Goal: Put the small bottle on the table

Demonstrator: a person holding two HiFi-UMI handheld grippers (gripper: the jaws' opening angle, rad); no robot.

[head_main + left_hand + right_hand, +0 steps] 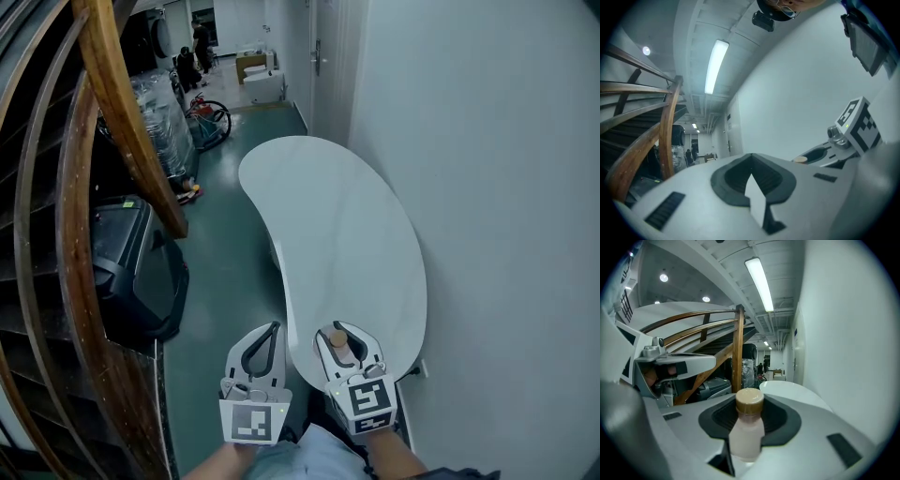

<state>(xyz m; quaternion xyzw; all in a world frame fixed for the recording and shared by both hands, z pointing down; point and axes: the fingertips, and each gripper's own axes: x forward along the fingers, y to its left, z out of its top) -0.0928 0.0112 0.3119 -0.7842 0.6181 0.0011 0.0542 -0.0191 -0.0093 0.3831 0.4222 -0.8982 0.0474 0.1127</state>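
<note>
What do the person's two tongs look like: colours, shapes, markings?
Both the left tongs and the right tongs have light grey bodies tapering forward, dark ribbed pads inside, and a rear cube with black-and-white square markers.

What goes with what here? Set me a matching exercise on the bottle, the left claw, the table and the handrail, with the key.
Things:
1. small bottle
2. left claw
3. table
4. handrail

States:
a. shut, nothing in it
b. white, curved, along the wall
c. brown wood, at the left
d. upright, clamped in the right claw

Pairs: 1-d, 2-a, 3-b, 4-c
</note>
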